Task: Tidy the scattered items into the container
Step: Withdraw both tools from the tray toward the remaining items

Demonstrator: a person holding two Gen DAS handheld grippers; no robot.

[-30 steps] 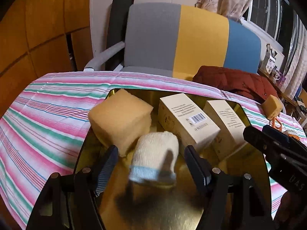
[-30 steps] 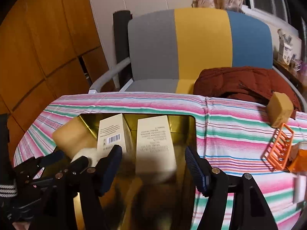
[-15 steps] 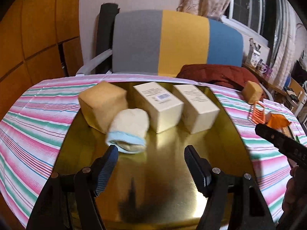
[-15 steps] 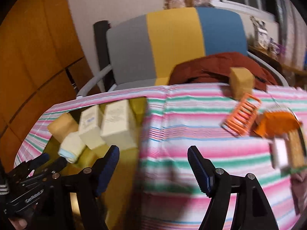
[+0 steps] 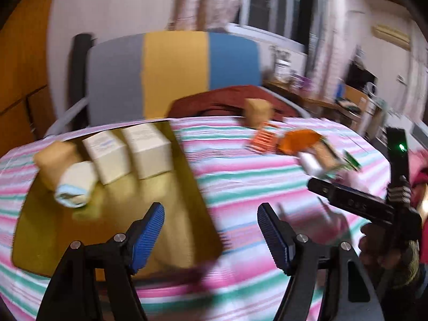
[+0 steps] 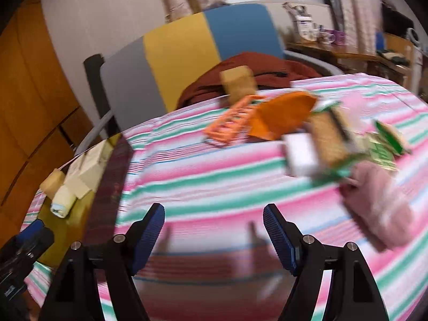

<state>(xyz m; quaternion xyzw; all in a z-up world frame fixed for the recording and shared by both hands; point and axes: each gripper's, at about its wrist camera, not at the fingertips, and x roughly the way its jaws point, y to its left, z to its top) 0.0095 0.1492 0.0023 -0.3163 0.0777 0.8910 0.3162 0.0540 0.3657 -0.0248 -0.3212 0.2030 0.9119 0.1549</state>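
Note:
A gold tray (image 5: 112, 222) lies at the left of the striped table. It holds a tan sponge (image 5: 54, 157), a rolled white sock (image 5: 76, 184) and two cream boxes (image 5: 107, 155). Scattered to the right are a tan sponge block (image 6: 238, 81), an orange rack (image 6: 232, 124), an orange cloth (image 6: 281, 115), a white box (image 6: 301, 153), a cracker packet (image 6: 331, 136), green packets (image 6: 382, 147) and a pink roll (image 6: 379, 208). My left gripper (image 5: 210, 230) is open and empty over the tray's right edge. My right gripper (image 6: 214, 232) is open and empty above the cloth, short of the scattered items.
A grey, yellow and blue chair (image 5: 174, 75) stands behind the table with a dark red jacket (image 5: 222, 101) on it. A cluttered shelf (image 6: 347, 45) runs along the far right wall. The tray (image 6: 80, 208) shows at the left of the right wrist view.
Both grippers have swung to the right, away from the tray and toward the scattered items. The sock lies released in the tray. Both views are motion blurred.

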